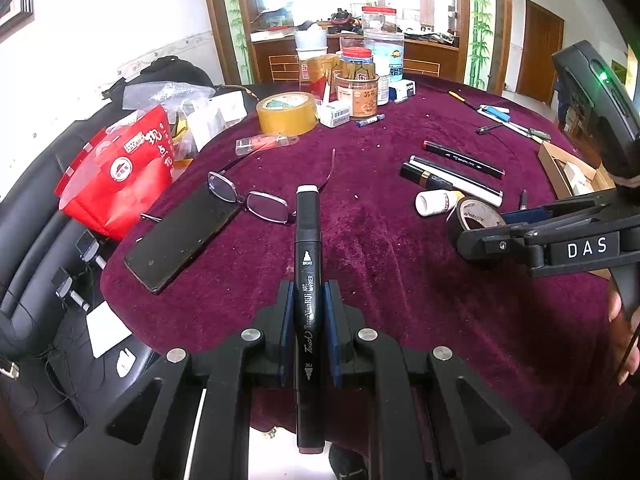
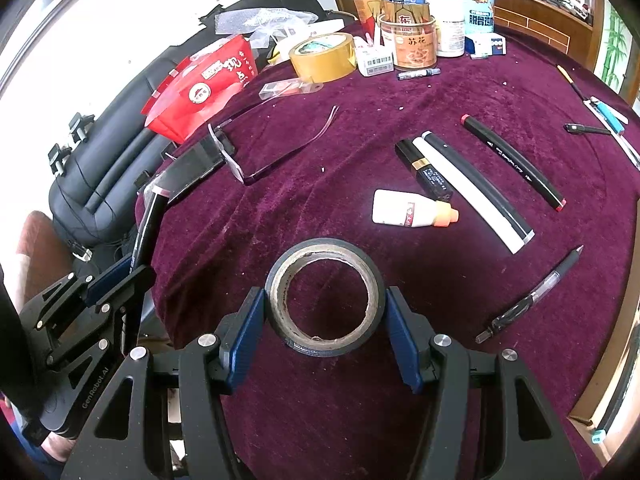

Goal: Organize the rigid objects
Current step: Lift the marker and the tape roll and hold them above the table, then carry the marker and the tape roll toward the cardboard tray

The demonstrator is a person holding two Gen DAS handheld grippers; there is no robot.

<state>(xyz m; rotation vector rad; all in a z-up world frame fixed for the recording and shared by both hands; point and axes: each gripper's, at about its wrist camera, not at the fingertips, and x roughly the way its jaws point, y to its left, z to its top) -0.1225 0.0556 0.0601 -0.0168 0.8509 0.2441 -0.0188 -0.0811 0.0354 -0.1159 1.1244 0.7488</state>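
Marker [image 1: 307, 300] points straight ahead, squeezed tight in the left tongs [image 1: 307, 332]. Right tongs [image 2: 325, 320] grip the tape roll [image 2: 325, 296] on both sides.

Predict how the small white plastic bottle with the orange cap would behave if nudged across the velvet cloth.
The small white plastic bottle with the orange cap lies on its side, so it would probably roll. It looks rigid and light. The plush purple velvet cloth should slow it.
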